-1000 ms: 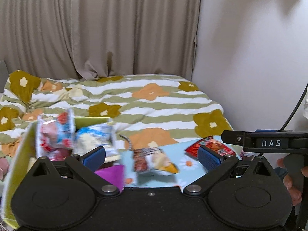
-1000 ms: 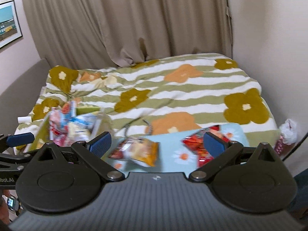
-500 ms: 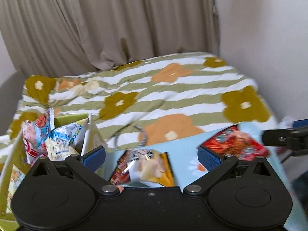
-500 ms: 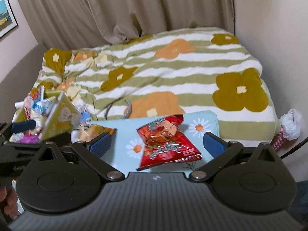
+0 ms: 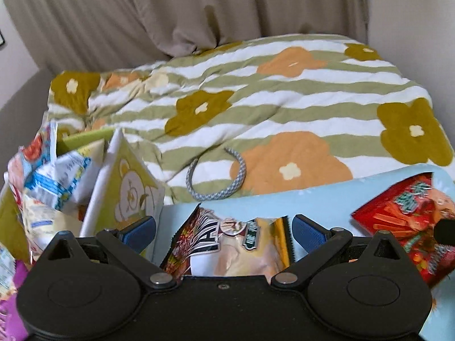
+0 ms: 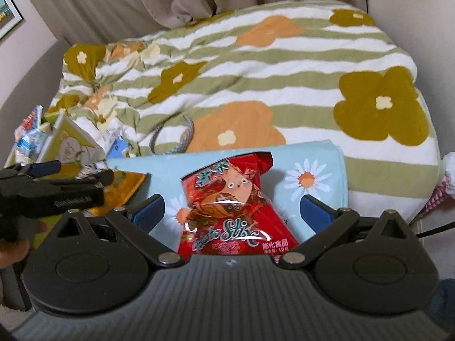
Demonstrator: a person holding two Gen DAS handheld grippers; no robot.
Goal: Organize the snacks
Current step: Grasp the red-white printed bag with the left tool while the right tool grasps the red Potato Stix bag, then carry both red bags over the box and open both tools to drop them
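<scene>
A yellow and black snack bag (image 5: 233, 244) lies on a light blue daisy mat (image 5: 327, 201), right between the blue pads of my open left gripper (image 5: 224, 231). A red snack bag (image 6: 230, 207) lies on the same mat (image 6: 315, 170) between the pads of my open right gripper (image 6: 231, 213). In the left wrist view the red bag (image 5: 403, 218) sits at the right. A green bear-print box (image 5: 125, 187) at the left holds several snack packets (image 5: 54, 176). In the right wrist view the left gripper (image 6: 76, 172) hovers over the yellow bag (image 6: 128, 184).
The mat lies on a bed with a green-striped flower blanket (image 6: 284, 71). A grey braided cord (image 5: 221, 182) lies just beyond the mat. Beige curtains (image 5: 199, 8) hang behind the bed, a wall stands at the right, and a grey headboard (image 6: 25, 85) rises at the left.
Both grippers have moved forward and down toward the mat. The yellow bag now sits between the left pads and the red bag between the right pads. Both stay open.
</scene>
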